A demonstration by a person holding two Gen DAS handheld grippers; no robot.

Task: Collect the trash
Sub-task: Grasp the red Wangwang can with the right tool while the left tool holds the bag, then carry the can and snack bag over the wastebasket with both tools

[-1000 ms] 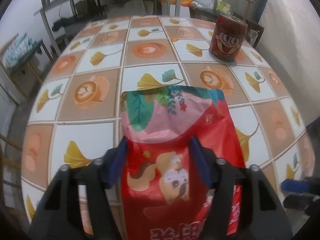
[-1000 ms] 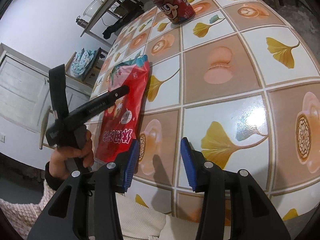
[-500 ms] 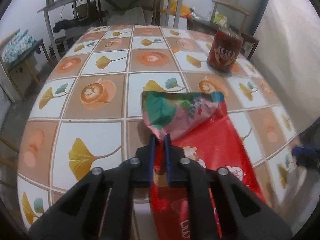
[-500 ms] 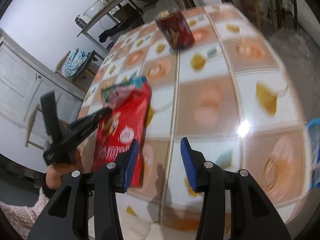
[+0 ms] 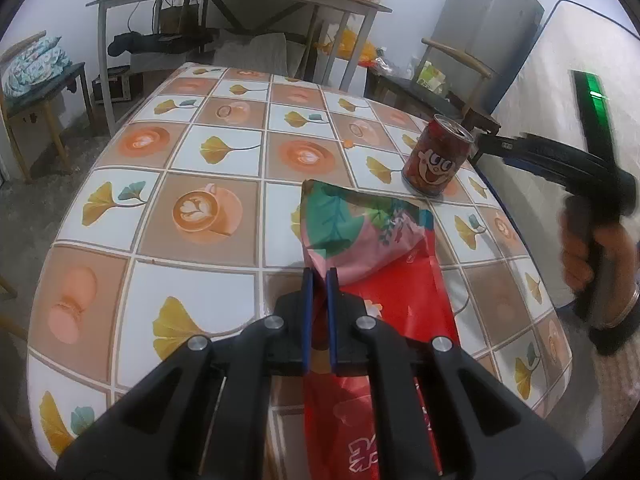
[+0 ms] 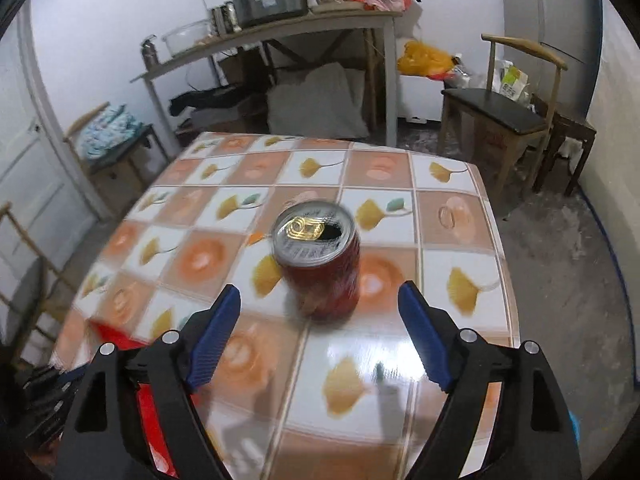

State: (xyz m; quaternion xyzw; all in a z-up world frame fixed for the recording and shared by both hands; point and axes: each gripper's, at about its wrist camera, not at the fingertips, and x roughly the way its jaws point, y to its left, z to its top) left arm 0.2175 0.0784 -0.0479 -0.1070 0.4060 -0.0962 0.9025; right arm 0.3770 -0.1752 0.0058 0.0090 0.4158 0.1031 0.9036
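Two hand-held grippers work our tiled table [image 5: 208, 280]: our left hand-held gripper [image 5: 319, 280] pinches the crumpled red snack bag [image 5: 372, 248] at the table's near edge, blue pads closed on its foil. Our right hand-held gripper [image 6: 320, 304] spreads wide, holding nothing, just short of the opened red drink can [image 6: 318, 256] standing upright farther along the table.

place: lived-in home, dining or storage room
table [image 5: 192, 280]: patterned oilcloth of ginkgo leaves and coffee cups
side shelf [image 6: 280, 32]: glass bowl, grey cooker, plastic bags
seating: wooden chair [image 6: 516, 116] with dark seat
appliance: grey fridge [image 5: 484, 36] in corner
floor: bare concrete
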